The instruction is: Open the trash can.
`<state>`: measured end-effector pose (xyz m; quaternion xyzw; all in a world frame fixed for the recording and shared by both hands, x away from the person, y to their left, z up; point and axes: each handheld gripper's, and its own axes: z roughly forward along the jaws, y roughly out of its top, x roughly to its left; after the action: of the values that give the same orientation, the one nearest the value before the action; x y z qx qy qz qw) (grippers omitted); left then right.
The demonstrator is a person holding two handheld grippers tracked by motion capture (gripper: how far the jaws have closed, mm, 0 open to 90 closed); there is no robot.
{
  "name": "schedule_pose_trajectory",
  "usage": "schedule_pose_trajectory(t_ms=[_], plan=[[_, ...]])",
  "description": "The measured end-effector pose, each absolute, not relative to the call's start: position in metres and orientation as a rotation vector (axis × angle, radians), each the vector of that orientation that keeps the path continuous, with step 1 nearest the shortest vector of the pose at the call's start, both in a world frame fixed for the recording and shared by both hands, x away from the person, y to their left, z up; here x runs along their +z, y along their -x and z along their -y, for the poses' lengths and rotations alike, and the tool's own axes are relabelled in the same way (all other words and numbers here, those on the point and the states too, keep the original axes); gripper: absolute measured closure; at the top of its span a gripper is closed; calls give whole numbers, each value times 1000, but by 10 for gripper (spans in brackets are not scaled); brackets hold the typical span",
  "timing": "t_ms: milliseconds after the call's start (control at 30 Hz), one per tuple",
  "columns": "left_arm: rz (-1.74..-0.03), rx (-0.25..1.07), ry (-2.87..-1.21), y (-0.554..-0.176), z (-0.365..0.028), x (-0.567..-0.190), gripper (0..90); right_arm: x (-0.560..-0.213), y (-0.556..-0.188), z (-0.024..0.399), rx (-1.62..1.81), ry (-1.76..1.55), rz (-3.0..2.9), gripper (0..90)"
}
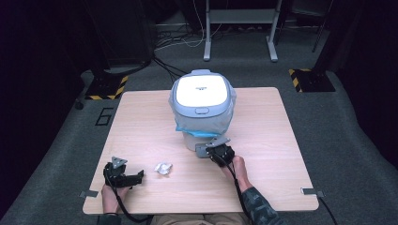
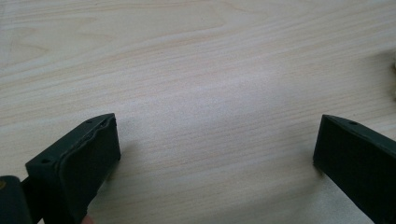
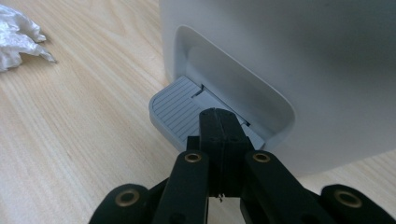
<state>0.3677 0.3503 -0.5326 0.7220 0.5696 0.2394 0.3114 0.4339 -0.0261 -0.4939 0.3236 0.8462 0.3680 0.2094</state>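
Here, on the pale wooden tabletop, the left gripper rests at about 7 o'clock, near the person's edge. Its jaws stand wide apart, with bare wood between them, as the left gripper view confirms. Just to its right, at about 6 o'clock from the tabletop's centre, lies a crumpled wad of white wrapping, apart from both grippers; the same wad appears at the upper left of the right gripper view. At 12 o'clock from the wad stands a white pedal bin, lid down, with a blue-edged liner showing under the lid. The right gripper sits at the foot of the bin, on its near side. In the right gripper view its jaws are pressed together with nothing between them, and their tips lie over the grey ribbed foot pedal that projects from a recess in the bin's base. Whether the tips press on the pedal cannot be told.
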Motion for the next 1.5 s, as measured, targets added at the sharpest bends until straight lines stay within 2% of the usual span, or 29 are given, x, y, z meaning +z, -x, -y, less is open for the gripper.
schedule_pose_trajectory(t_ms=[367,767,1500], plan=[[-1503,633,-1905,-368,-350,-533,2,-499,-427,17,917,-806,-2311,900],[-1503,637,-1908,-368,-350,-533,3,-517,-425,19,948,-815,-2285,900],[-1498,641,-1909,-367,-350,-532,8,-524,-429,26,1040,-842,-2238,900]])
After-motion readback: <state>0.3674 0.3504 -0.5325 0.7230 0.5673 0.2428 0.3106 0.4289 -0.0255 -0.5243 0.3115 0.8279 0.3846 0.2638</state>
